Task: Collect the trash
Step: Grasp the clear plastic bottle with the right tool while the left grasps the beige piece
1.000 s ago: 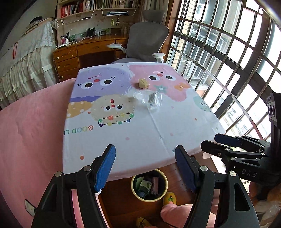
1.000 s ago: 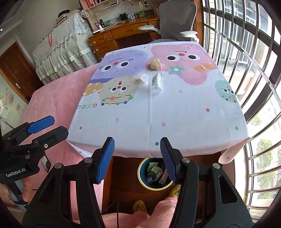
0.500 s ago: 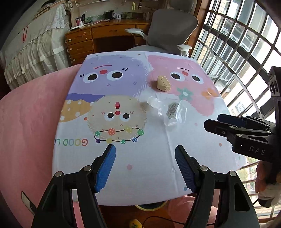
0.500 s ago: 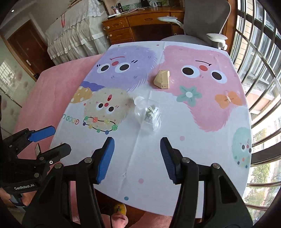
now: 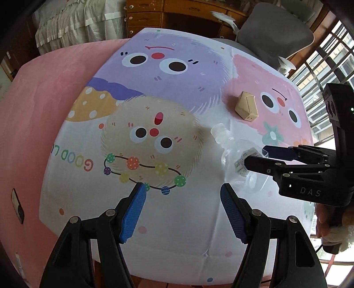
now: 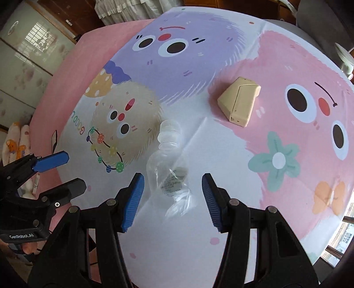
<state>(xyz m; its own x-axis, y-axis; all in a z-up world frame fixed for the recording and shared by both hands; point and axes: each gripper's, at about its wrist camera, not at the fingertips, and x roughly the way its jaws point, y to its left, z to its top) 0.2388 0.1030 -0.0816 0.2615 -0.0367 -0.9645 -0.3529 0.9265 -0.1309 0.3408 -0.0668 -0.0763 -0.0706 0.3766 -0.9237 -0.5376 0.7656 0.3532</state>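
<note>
A table covered by a cartoon-printed tablecloth (image 5: 177, 232) fills both views, with a pink bedspread (image 5: 39, 106) running along its left edge. The cloth's near edge hangs down just below the left gripper (image 5: 183, 212), whose blue-padded fingers are spread wide and hold nothing, over a bare white stretch of cloth near that edge. Around this gripper the cloth lies flat and unoccupied, from the left edge across to the printed beige creature with a bead necklace.

To the right lies the trash. A crumpled clear plastic bottle (image 6: 170, 168) rests on its side, its white cap pointing towards the far side of the table. The right gripper (image 6: 172, 197) hovers over the bottle's lower end, fingers released and set wide on either side of it; I cannot tell whether either pad touches it. In the left view this gripper reaches in from the right edge, its tips over the bottle's label.

Beyond the bottle, clearly apart from it, a small beige carton (image 6: 240, 102) sits on the pink creature print. The cloth between the two is bare.

Further right, the tablecloth ends near a barred window (image 5: 327, 44). A grey office chair (image 5: 274, 33) stands behind the table's far right corner, beside a wooden desk (image 5: 177, 17).
</note>
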